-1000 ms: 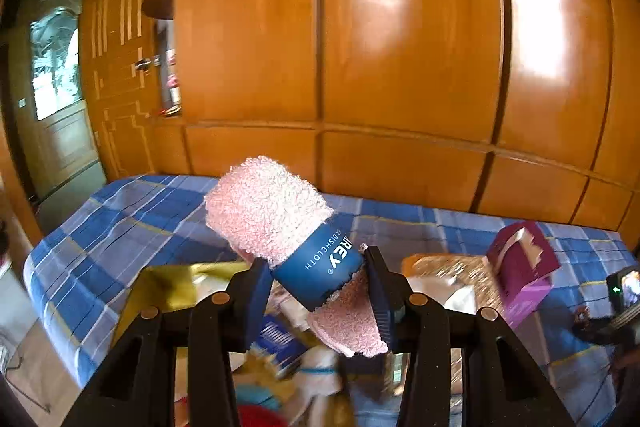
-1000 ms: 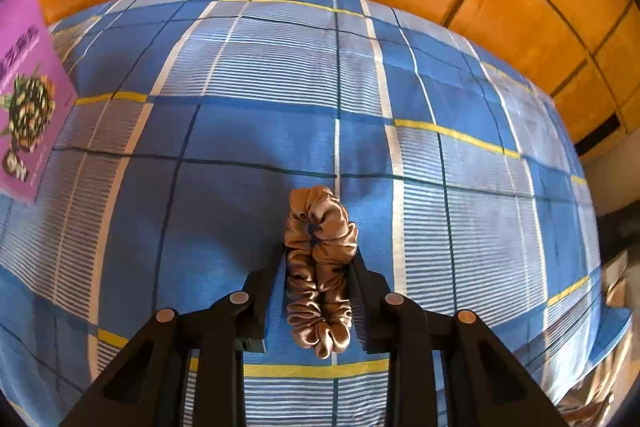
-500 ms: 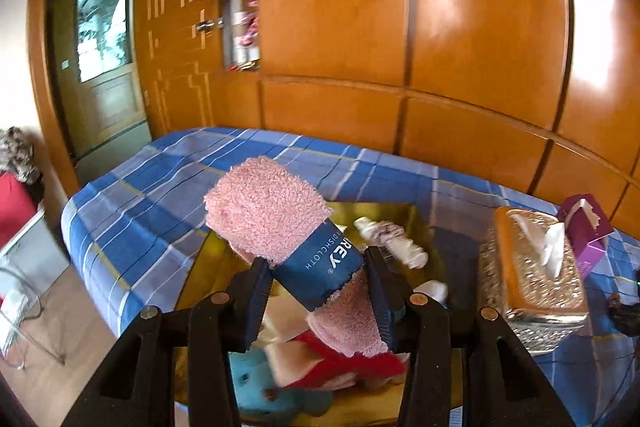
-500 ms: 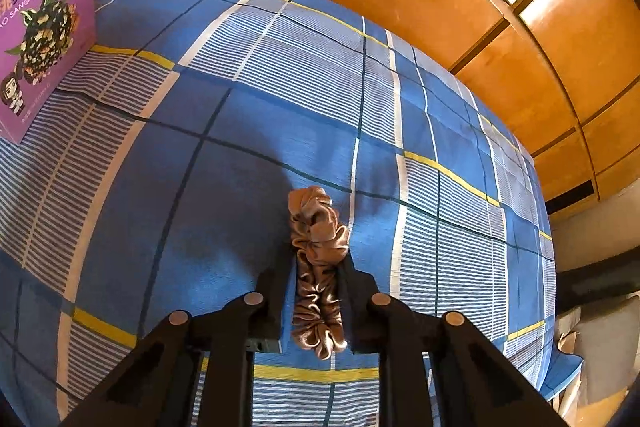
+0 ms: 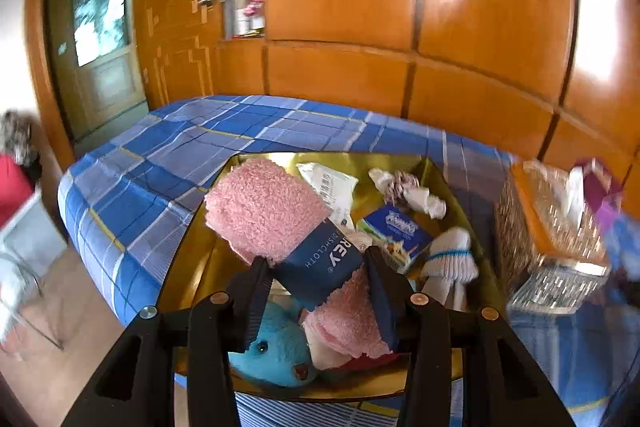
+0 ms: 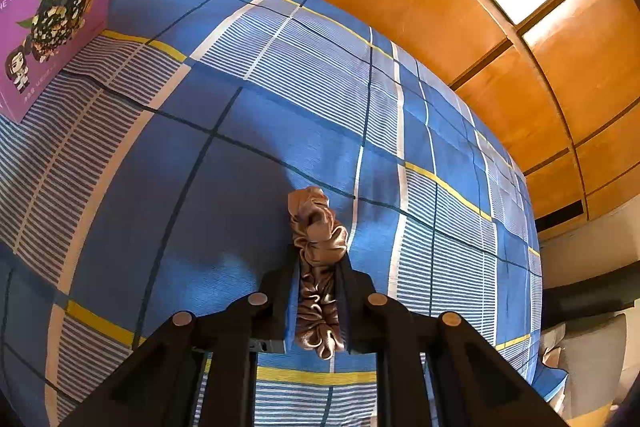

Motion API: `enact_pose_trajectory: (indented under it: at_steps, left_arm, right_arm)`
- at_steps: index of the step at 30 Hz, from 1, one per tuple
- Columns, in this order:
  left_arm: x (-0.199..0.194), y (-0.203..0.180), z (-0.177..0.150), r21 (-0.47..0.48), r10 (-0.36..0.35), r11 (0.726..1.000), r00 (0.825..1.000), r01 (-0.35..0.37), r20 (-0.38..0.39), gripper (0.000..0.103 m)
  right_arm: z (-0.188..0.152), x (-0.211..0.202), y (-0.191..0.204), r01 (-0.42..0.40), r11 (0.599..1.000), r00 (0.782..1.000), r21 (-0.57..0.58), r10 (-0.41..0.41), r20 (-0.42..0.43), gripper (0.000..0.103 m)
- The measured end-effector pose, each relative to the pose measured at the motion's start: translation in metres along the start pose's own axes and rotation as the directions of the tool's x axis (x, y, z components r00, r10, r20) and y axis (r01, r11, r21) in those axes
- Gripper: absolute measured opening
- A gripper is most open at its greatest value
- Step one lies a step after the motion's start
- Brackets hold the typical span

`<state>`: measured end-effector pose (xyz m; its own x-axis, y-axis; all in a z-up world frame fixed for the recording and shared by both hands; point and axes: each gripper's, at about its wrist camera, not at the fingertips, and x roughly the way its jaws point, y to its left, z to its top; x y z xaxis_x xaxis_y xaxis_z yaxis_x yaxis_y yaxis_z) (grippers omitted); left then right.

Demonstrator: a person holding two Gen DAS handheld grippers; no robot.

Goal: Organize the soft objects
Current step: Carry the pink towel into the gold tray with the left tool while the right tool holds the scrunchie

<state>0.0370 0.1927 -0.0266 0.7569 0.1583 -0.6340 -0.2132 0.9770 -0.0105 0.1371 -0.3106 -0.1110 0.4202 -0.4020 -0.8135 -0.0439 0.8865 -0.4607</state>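
Observation:
My left gripper (image 5: 316,283) is shut on a rolled pink dishcloth (image 5: 264,207) with a navy paper band, held above a gold tray (image 5: 192,259). The tray holds a blue plush toy (image 5: 276,351), a white sock bundle (image 5: 452,255), a blue tissue pack (image 5: 396,227), a white packet (image 5: 332,183) and a small rolled cloth (image 5: 404,187). My right gripper (image 6: 318,275) is shut on a brown satin scrunchie (image 6: 316,231), held just above the blue plaid bedsheet (image 6: 280,99).
A gold tissue box (image 5: 552,227) stands right of the tray, with a purple box (image 5: 600,191) behind it. The same purple box (image 6: 52,7) stands at the upper left of the right wrist view. Wooden wardrobe panels (image 5: 440,7) back the bed; the bed edge and floor (image 5: 52,307) lie left.
The left gripper has moved over the gold tray with the dishcloth, so the tray's contents now show below it. The right gripper has closed tighter on the scrunchie and shifted slightly.

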Motion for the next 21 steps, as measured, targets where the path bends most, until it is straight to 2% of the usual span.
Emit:
enact_pose_trajectory:
  at_steps: [3,14,21]
  left_arm:
    - [0.008,-0.002,0.002,-0.018,-0.017,1.000,1.000,0.017,-0.021,0.047]
    - [0.036,-0.030,-0.002,0.065,-0.001,0.998,0.998,0.005,-0.064,0.047]
    - [0.040,-0.035,-0.002,0.087,0.026,0.996,0.998,-0.022,-0.050,0.051]
  right_arm:
    - [0.000,-0.002,0.003,0.010,1.000,1.000,-0.010,-0.010,0.001,0.016]
    - [0.000,-0.003,0.004,0.017,1.000,1.000,-0.011,-0.017,-0.001,0.016]
    - [0.000,-0.003,0.004,0.016,1.000,1.000,-0.011,-0.016,-0.002,0.016]
